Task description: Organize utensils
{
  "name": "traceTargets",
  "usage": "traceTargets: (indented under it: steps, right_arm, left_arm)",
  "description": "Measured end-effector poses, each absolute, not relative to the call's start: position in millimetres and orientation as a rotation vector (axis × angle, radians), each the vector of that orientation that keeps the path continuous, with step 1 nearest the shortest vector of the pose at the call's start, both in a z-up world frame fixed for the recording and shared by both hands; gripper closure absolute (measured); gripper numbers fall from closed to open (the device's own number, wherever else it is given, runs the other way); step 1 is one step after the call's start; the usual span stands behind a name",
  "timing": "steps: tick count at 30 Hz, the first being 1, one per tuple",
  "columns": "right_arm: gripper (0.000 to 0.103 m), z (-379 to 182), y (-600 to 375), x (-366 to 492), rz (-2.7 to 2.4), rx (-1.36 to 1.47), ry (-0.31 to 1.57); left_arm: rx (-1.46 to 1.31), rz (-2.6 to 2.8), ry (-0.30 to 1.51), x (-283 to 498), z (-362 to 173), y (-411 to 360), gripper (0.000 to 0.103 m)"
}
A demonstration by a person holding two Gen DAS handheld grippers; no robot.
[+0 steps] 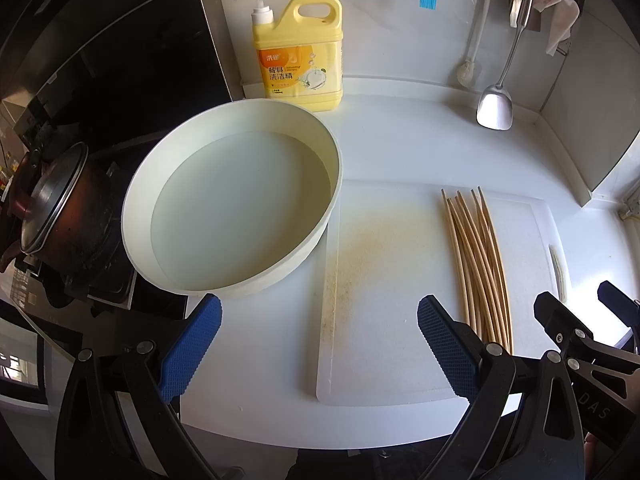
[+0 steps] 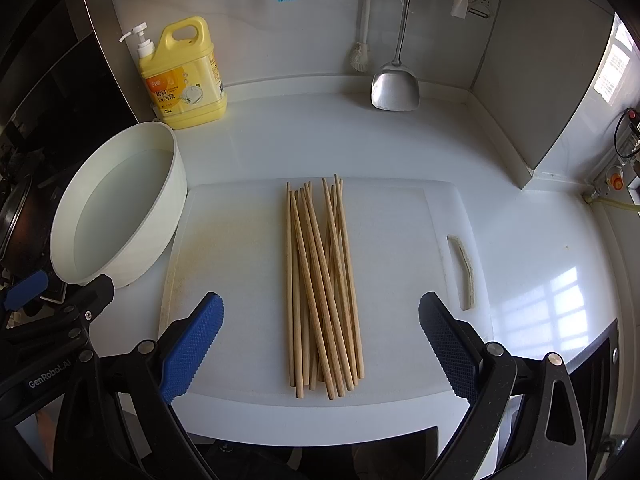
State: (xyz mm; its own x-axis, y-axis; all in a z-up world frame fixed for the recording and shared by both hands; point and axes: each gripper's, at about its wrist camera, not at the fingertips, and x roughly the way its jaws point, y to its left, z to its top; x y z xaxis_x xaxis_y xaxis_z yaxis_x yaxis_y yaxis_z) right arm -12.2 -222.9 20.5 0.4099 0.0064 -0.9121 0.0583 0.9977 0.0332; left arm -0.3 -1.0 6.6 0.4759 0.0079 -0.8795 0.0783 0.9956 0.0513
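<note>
A loose bundle of wooden chopsticks (image 2: 322,284) lies lengthwise on the white cutting board (image 2: 236,264) on the bench, beside a white basin (image 2: 120,204) holding water. The right tool (image 2: 320,344) hangs over the bundle's near ends, spread wide and empty; the left tool (image 1: 320,344) is likewise released, over the board's stained part. A good pick probably means descending squarely astride the bundle and squeezing evenly, so crossed sticks gather without rolling away.
</note>
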Motion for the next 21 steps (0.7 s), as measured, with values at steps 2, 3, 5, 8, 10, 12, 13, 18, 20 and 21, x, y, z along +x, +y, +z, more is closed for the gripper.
traceTargets:
  steps: [2,3,5,8,10,12,13,18,20,21]
  right_arm:
    - [0.009,20.8,-222.4,-13.7,-0.033,0.064,1.149]
    - [0.009,20.8,-222.3,-14.1,-0.032,0.064,1.149]
    - [0.009,20.7,-221.8,-14.6,-0.033,0.064,1.148]
    - [0.009,20.3,-221.5,-14.9,-0.033,0.062,1.148]
    - [0.009,19.8,-221.6,-14.8,-0.033,0.063,1.149]
    - [0.009,19.5,-221.5,-14.7,-0.033,0.062,1.149]
    - [0.009,20.0,-220.1,-14.5,-0.033,0.061,1.149]
    - [0.009,19.8,-219.1,-14.2,-0.034,0.061,1.148]
    - [0.009,20.4,-218.6,-14.1,-0.034,0.06,1.148]
    - [0.009,20.5,-218.8,-14.4,-0.034,0.06,1.148]
  left_arm:
    - [0.089,-0.043,1.073,-0.6,6.5,-1.1,0.006]
    - [0.089,-0.043,1.073,-0.5,6.5,-1.1,0.006]
    - [0.089,-0.043,1.074,-0.4,6.5,-1.0,0.006]
    - [0.088,-0.043,1.074,-0.4,6.5,-0.8,0.006]
    - [0.089,-0.043,1.074,-0.4,6.6,-0.8,0.006]
    - [0.089,-0.044,1.074,-0.5,6.5,-0.8,0.006]
    - [0.09,-0.044,1.073,-0.6,6.4,-0.8,0.006]
    - [0.09,-0.045,1.073,-0.6,6.4,-0.7,0.006]
    - [0.089,-0.046,1.072,-0.5,6.5,-0.3,0.006]
    - [0.089,-0.045,1.073,-0.5,6.5,-0.5,0.006]
